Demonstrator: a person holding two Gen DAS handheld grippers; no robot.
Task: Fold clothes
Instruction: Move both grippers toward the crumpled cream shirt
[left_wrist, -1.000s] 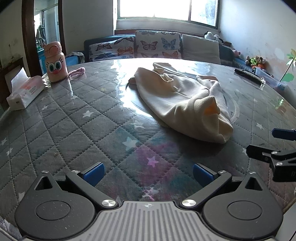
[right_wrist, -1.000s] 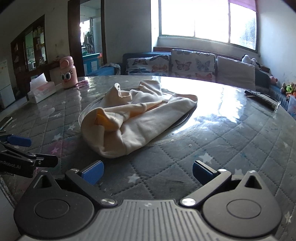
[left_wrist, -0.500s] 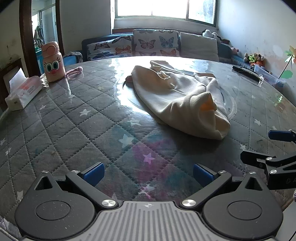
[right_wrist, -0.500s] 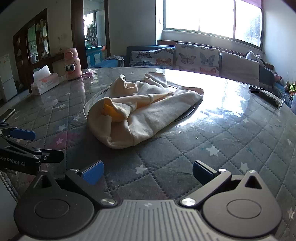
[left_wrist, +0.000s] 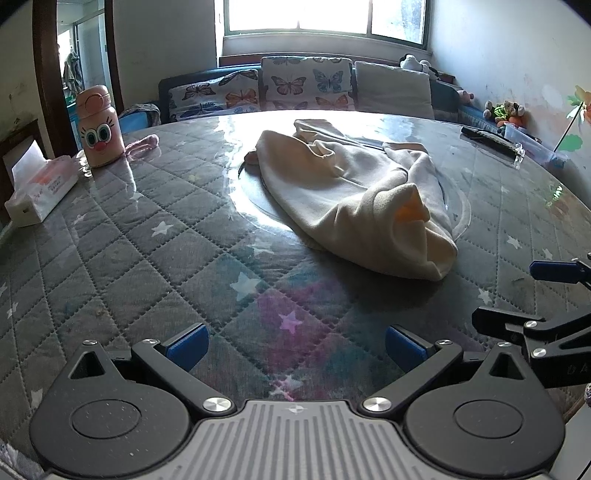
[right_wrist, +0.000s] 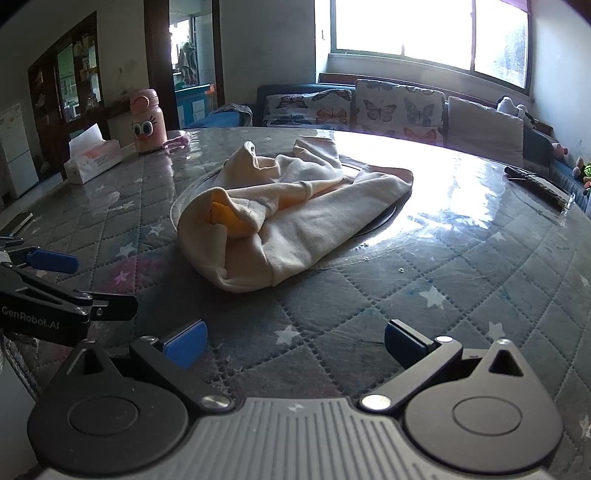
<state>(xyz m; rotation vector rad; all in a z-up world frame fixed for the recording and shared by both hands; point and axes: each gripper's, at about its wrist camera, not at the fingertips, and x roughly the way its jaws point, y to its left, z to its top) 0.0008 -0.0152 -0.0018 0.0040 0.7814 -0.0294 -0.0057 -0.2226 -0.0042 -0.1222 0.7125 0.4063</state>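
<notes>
The crumpled cream garment (left_wrist: 354, 206) is lying on the quilted round table (left_wrist: 147, 266), its long axis running away leftward, ahead-right of the left gripper (left_wrist: 293, 341) and ahead-left of the right gripper (right_wrist: 293, 341), both gaping empty, seemingly equally near.

— Where's the garment (left_wrist: 354, 206)?
— On the table (left_wrist: 140, 258), ahead and right of the left gripper (left_wrist: 295, 341).
— And the bottle (left_wrist: 99, 125)?
— Far left, tissue box (left_wrist: 37, 195) before it.
</notes>
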